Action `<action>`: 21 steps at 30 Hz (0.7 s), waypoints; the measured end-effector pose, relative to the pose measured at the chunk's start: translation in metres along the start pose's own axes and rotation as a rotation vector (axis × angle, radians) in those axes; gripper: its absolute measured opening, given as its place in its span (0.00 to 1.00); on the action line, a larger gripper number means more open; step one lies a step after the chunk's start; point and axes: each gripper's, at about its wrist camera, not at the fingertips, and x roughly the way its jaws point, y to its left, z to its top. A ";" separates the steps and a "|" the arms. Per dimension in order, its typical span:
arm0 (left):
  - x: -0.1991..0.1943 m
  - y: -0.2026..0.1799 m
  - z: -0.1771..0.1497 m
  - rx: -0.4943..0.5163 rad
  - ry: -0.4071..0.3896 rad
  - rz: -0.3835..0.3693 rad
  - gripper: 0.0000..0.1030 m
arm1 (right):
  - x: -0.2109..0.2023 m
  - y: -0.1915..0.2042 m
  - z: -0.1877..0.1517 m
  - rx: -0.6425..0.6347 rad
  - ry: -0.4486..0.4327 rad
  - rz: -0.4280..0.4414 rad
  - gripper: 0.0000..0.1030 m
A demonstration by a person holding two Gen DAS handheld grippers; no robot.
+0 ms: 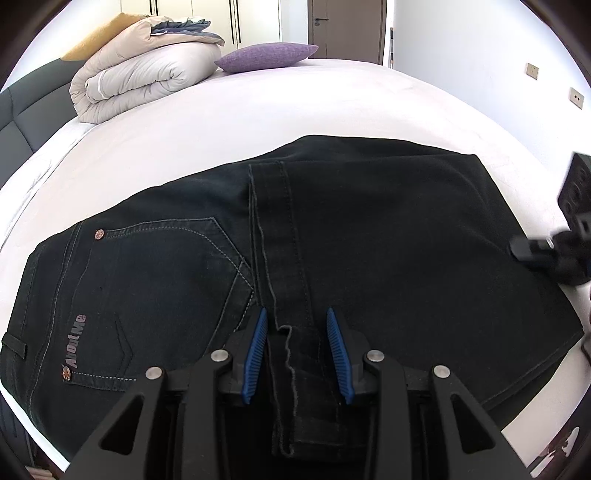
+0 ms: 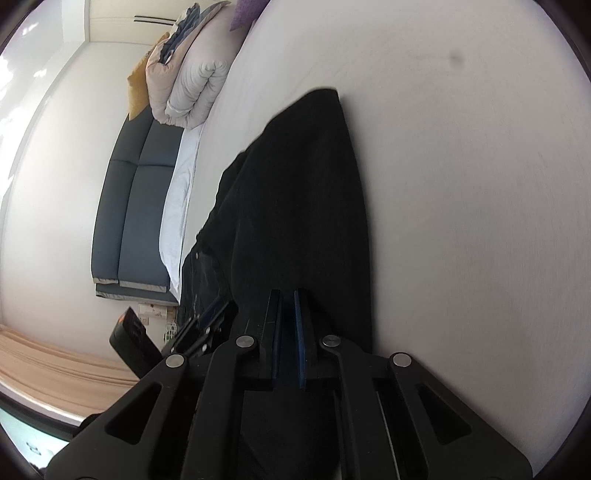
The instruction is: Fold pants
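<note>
Dark jeans lie folded across the white bed, with a stitched back pocket and an "AboutMe" label on the left. A leg end is laid back over them. My left gripper stands open over the jeans' near edge. That leg end lies between its blue pads, which do not press on it. My right gripper is shut, low over the jeans at their right edge. No frame shows cloth between its pads. It also shows blurred in the left wrist view as the right gripper.
The white bed stretches beyond the jeans. A rolled duvet and a purple pillow sit at its far end by the dark padded headboard. A door stands behind.
</note>
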 end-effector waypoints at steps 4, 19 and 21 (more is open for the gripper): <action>0.000 0.000 -0.001 -0.001 -0.005 0.000 0.35 | -0.006 0.008 -0.043 -0.018 0.040 -0.003 0.04; -0.047 0.050 -0.019 -0.316 -0.124 -0.208 0.34 | -0.014 0.006 -0.096 -0.063 -0.003 -0.051 0.00; -0.069 0.076 -0.038 -0.447 -0.208 -0.280 0.34 | -0.014 0.007 -0.099 -0.071 -0.009 -0.064 0.00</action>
